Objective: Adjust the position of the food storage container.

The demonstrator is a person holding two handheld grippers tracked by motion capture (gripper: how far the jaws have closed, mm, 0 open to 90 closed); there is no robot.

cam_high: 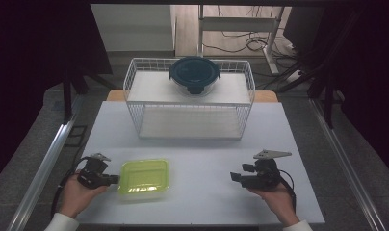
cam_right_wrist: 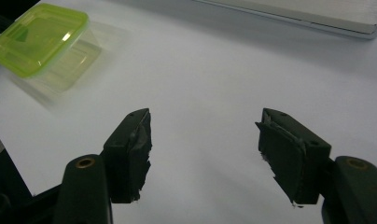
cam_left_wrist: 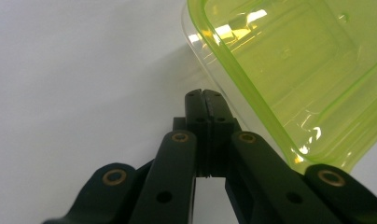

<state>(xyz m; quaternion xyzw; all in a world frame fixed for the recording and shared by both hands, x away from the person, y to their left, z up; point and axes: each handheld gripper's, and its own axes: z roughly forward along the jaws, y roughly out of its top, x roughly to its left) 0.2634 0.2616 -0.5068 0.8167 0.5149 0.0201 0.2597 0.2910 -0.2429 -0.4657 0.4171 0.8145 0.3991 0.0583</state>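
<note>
Near the front-left of the white table (cam_high: 202, 144), the green-lidded container (cam_high: 144, 179) lies flat with its long side running left-right, and the left gripper (cam_high: 116, 179) sits just beside its left short edge, jaws pressed fully together with nothing between them, tips apparently at or almost touching the rim. From the left gripper view the lid (cam_left_wrist: 289, 70) lies ahead and off to one side of the tips, so I'd guess a nudge or a re-open comes before any grasp. Right gripper (cam_high: 235, 177) is well apart across the table, jaws spread and empty, so left is clearly the nearer hand; the round dark-lidded container (cam_high: 194, 74) sits untouched on the wire rack (cam_high: 135, 72) at the back.
</note>
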